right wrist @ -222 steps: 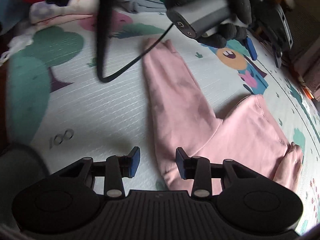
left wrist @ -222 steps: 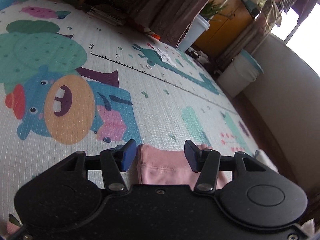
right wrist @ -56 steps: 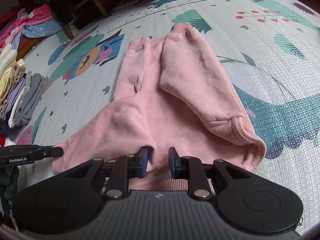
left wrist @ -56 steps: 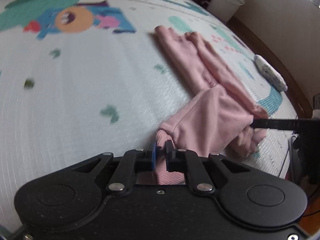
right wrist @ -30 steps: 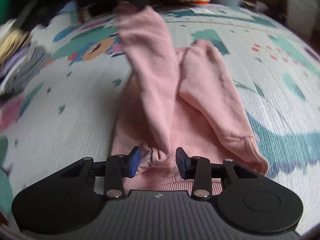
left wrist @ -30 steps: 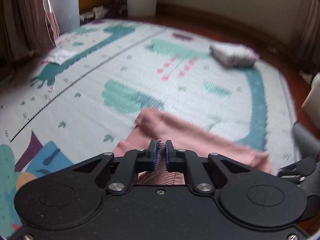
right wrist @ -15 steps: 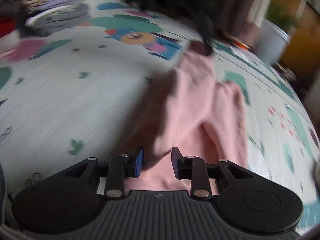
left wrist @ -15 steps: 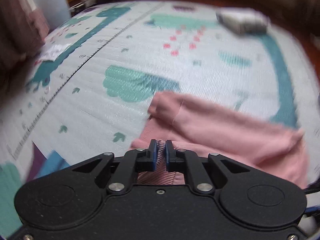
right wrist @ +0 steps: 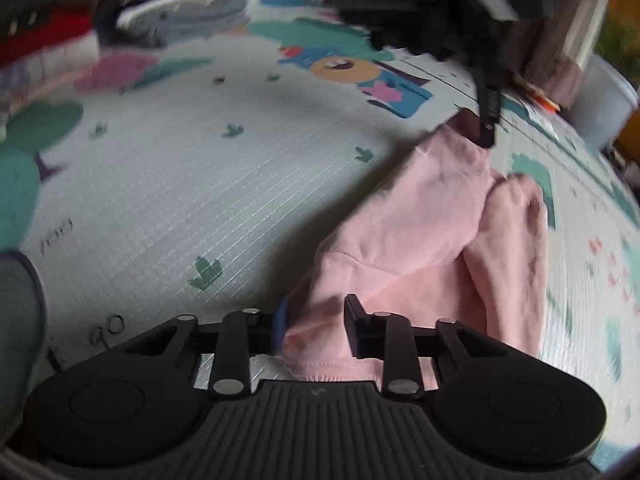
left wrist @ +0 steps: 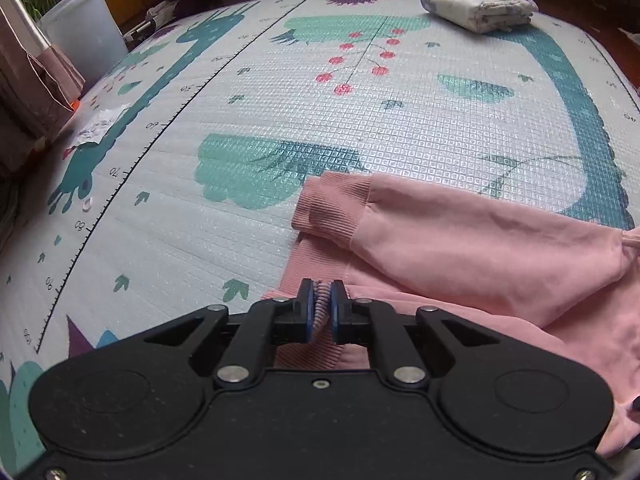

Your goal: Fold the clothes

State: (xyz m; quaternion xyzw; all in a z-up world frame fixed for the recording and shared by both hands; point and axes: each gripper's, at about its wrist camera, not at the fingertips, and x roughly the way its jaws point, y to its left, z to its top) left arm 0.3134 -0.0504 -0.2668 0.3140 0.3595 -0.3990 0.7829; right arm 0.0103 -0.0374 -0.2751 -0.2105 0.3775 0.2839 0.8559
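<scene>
Pink trousers (left wrist: 472,248) lie on the play mat (left wrist: 280,120), one leg doubled over. Left gripper (left wrist: 319,312) is clamped on a ribbed cuff; right gripper (right wrist: 314,320) stands open astride the fabric, holding nothing. Risk: a one-sided pull would likely skew the fold and bunch the cloth.

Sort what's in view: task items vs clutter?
In play:
- pink garment, on the play mat
- left claw, shut on its ribbed hem
- right claw, open over the garment's other end

Lying about:
- folded white cloth at the mat's far edge
- white bucket
- stacked clothes, blurred
</scene>
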